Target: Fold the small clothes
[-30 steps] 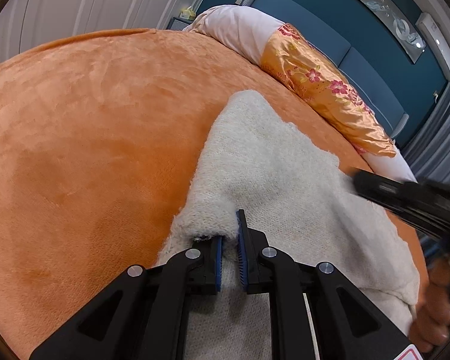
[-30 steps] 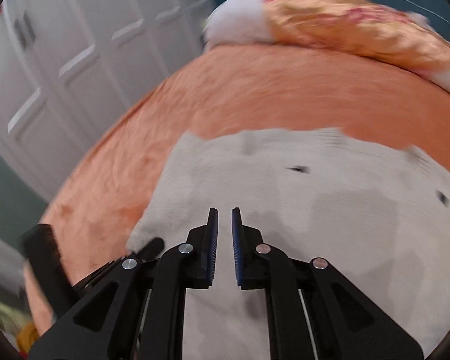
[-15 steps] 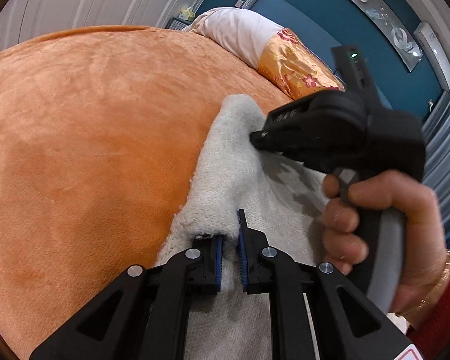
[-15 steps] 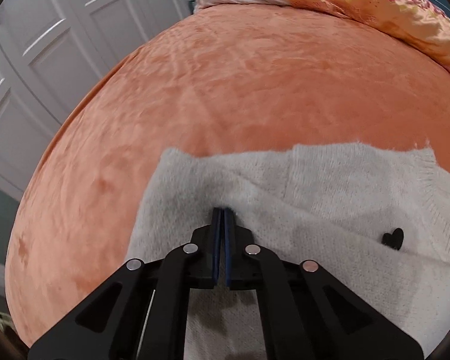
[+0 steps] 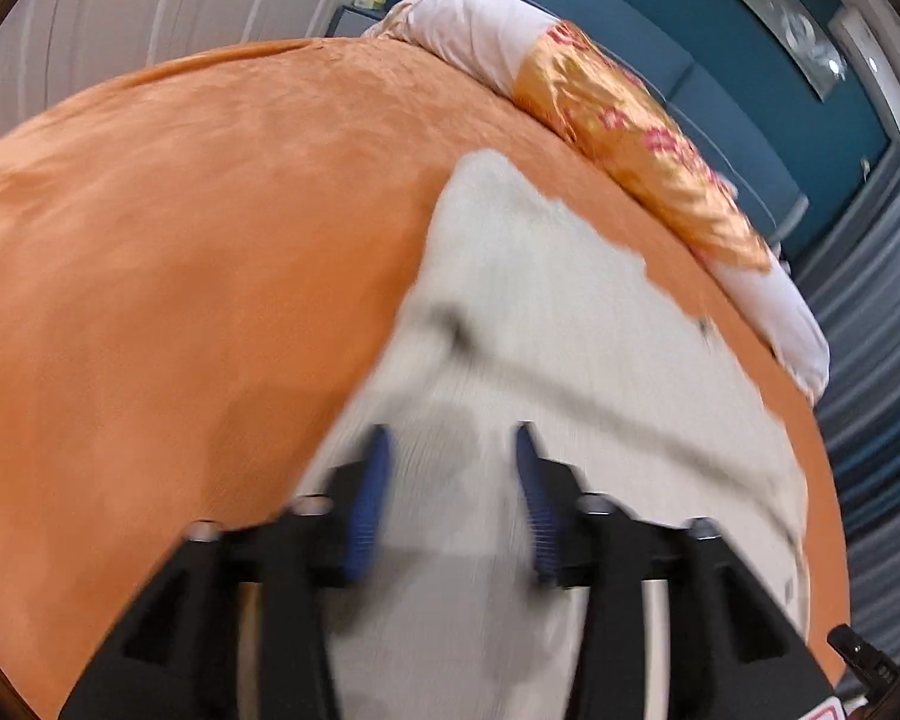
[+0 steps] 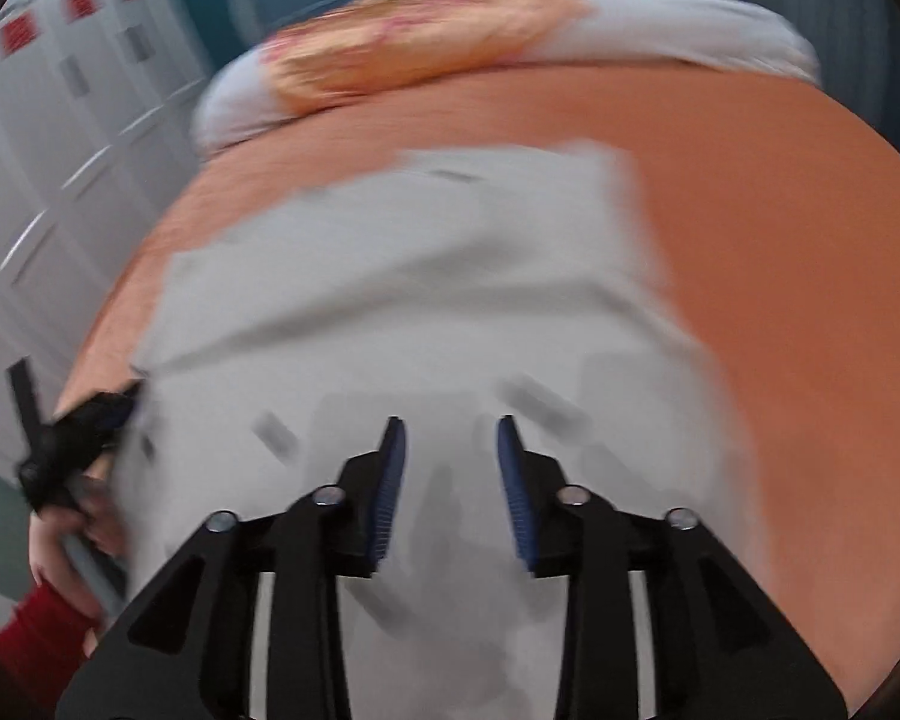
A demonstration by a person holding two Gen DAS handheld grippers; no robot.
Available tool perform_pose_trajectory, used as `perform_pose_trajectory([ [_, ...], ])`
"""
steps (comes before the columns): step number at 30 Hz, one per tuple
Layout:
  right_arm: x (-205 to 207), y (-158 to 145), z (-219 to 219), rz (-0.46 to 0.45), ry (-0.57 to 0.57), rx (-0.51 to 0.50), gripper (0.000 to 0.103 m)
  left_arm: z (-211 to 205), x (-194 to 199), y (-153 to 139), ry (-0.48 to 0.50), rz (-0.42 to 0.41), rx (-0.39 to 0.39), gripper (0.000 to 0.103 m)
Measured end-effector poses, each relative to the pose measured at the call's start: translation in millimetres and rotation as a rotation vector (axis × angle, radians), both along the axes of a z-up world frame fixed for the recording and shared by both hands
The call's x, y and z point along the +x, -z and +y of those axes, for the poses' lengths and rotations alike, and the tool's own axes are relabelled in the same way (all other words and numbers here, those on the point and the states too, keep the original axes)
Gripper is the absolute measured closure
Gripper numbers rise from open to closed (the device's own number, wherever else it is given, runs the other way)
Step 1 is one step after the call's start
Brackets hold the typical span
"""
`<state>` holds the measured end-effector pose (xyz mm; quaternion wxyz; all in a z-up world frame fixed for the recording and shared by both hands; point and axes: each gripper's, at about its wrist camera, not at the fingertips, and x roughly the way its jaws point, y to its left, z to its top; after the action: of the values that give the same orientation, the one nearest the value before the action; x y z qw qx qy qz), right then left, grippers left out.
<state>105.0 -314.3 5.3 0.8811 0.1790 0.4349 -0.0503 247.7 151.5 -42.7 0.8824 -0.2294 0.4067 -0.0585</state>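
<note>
**Both jaws free over the knit — choose the next fold edge with care**

Nearest the lens in the left wrist view, the left hand-held gripper (image 5: pixel 450 474) has its blue pads spread wide with nothing between them, hanging just above the near part of the cream sweater (image 5: pixel 546 360). The right wrist view shows the same on the other side: the right hand-held gripper (image 6: pixel 450 468) is spread and holds nothing, with pale knit below it. Both views are motion-blurred, so fine detail of hems or cuffs cannot be read.

The sweater lies spread on the orange bed cover (image 5: pixel 198 276), running away from the left gripper toward the pillows. A soft ridge (image 5: pixel 600 384) crosses the cloth beyond the pads — likely the edge of a folded layer, though blur leaves that unsure.

My judgement: one fold is laid and a fresh grasp is next. To do it well, each gripper should come down on an outer edge, not the middle, pinch every layer at that spot, and both should lift and travel evenly so the knit does not stretch or skew. Fluffy knit snags on ribbed pads, so open fully before pulling away.

Farther off, the floral pillow (image 5: pixel 636 144) lies along the bed's far edge, well apart from the garment.
</note>
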Motion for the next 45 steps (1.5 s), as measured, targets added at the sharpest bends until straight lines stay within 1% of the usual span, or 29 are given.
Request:
perform_pose_trajectory([
  [1,-26.2,2.1,-14.6,0.020,0.026,0.009,0.063,3.4,-18.4,-1.7,0.005,0.008,0.006,0.054],
  [2,-60.6,5.1,-29.6,0.046,0.055,0.013,0.059,8.0,-38.3,-3.1,0.010,0.022,0.013,0.050],
  [3,-75.1,7.7,-32.7,0.054,0.067,0.015,0.057,13.6,-60.9,-4.1,0.010,0.042,0.019,0.047],
  [4,-96.0,10.6,-35.6,0.060,0.081,0.020,0.050,18.9,-79.1,-4.9,0.005,0.051,0.018,0.045],
  [5,-108.5,12.9,-35.6,0.057,0.085,0.029,0.044,23.9,-96.3,-5.4,-0.008,0.065,0.022,0.037],
  [6,-120.5,15.4,-35.3,0.054,0.088,0.044,0.041,30.2,-113.3,-4.7,-0.029,0.088,0.017,0.036],
  [7,-128.1,19.3,-32.9,0.056,0.092,0.061,0.037,36.2,-128.3,-3.2,-0.037,0.102,-0.018,0.036],
  [8,-133.6,25.3,-28.3,0.067,0.093,0.092,0.037,38.9,-136.4,-2.2,-0.040,0.111,-0.042,0.036],
  [10,-134.3,38.8,-18.9,0.075,0.087,0.159,0.037,41.8,-154.4,-1.1,-0.049,0.126,-0.076,0.036],
  [12,-132.2,46.6,-12.4,0.080,0.094,0.192,0.037,36.4,-161.0,-2.5,-0.041,0.133,-0.060,0.036],
  [14,-128.1,51.0,-9.1,0.081,0.096,0.220,0.037,30.4,-159.9,-4.4,-0.026,0.141,-0.048,0.035],
  [18,-116.2,53.3,-4.1,0.070,0.100,0.261,0.036,19.9,-156.7,-3.2,0.001,0.162,-0.087,0.035],
  [21,-108.1,54.8,-2.7,0.054,0.112,0.304,0.035,10.1,-150.7,1.6,0.020,0.184,-0.080,0.035],
  [22,-105.5,55.9,-3.8,0.055,0.124,0.316,0.037,7.8,-149.5,1.6,0.016,0.190,-0.071,0.037],
  [23,-103.6,55.8,-5.4,0.053,0.137,0.326,0.044,6.6,-148.8,0.7,0.016,0.188,-0.069,0.038],
  [24,-102.0,55.0,-6.7,0.048,0.145,0.336,0.049,4.7,-146.6,-0.9,0.026,0.194,-0.065,0.053],
  [25,-99.8,53.6,-8.2,0.043,0.148,0.353,0.057,3.2,-144.4,-2.2,0.045,0.201,-0.070,0.065],
  [26,-98.7,51.1,-9.4,0.031,0.150,0.375,0.066,2.8,-143.1,-3.4,0.058,0.208,-0.070,0.087],
  [27,-97.6,48.1,-9.5,0.022,0.148,0.377,0.072,1.7,-141.6,-5.5,0.067,0.221,-0.054,0.095],
  [28,-96.2,43.4,-8.1,0.016,0.139,0.361,0.089,1.8,-141.4,-8.1,0.071,0.222,-0.045,0.095],
  [29,-95.6,37.8,-6.1,0.006,0.129,0.340,0.097,2.8,-142.2,-11.5,0.071,0.217,-0.045,0.096],
  [32,-105.8,14.0,-4.6,-0.072,0.127,0.297,0.099,7.6,-148.6,-31.0,0.071,0.182,-0.044,0.097],
  [34,-117.5,-1.5,-7.4,-0.118,0.121,0.300,0.099,10.4,-156.5,-46.6,0.086,0.157,-0.037,0.098],
  [35,-127.4,-12.2,-8.3,-0.141,0.108,0.286,0.100,10.6,-160.6,-53.0,0.100,0.147,-0.028,0.098],
  [38,-151.2,-25.8,-10.7,-0.157,0.082,0.255,0.100,10.0,-178.4,-69.3,0.152,0.129,0.032,0.098],
  [40,-170.0,-29.6,-10.2,-0.145,0.060,0.241,0.100,8.6,-194.9,-75.6,0.195,0.143,0.084,0.098],
  [42,-189.7,-30.0,-7.7,-0.109,0.028,0.221,0.100,6.6,-213.6,-77.2,0.251,0.175,0.140,0.098],
  [43,-199.3,-30.1,-4.2,-0.087,0.006,0.202,0.100,6.1,-224.2,-77.9,0.278,0.187,0.163,0.098],
  [45,-231.2,-25.3,7.2,-0.011,-0.056,0.169,0.100,5.8,-250.4,-77.3,0.344,0.229,0.218,0.098],
])
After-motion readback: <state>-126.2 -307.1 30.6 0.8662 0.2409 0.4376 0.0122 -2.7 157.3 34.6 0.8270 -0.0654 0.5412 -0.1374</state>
